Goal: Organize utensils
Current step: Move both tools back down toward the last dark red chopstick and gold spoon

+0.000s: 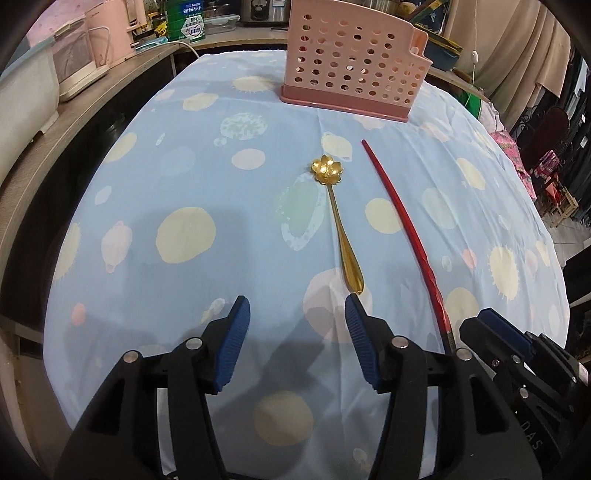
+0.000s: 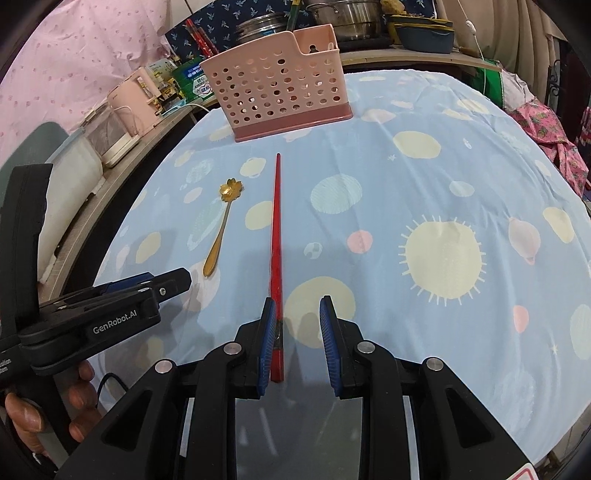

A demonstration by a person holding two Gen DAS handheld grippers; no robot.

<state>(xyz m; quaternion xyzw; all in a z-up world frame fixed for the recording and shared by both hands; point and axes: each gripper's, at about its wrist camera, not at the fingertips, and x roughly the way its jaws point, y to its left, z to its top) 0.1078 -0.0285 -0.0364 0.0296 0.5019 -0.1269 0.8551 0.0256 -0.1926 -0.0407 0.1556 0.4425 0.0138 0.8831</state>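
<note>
A gold spoon (image 1: 338,221) with a flower-shaped bowl lies on the blue spotted tablecloth (image 1: 184,177). Its handle end sits just past the right fingertip of my left gripper (image 1: 295,306), which is open with only cloth between its blue pads. A red chopstick (image 2: 275,229) lies to the right of the spoon (image 2: 219,232). Its near end rests between the fingers of my right gripper (image 2: 296,306), close beside the left pad and clear of the right one; this gripper is open. A pink perforated utensil basket (image 2: 280,85) stands upright at the far side of the table.
A wooden counter (image 1: 110,85) with pink appliances runs along the left of the table. Pots and a blue dish (image 2: 424,33) stand behind the basket. Clothing hangs off to the right. A hand (image 2: 74,398) holds the left gripper (image 2: 173,282) close beside the right one.
</note>
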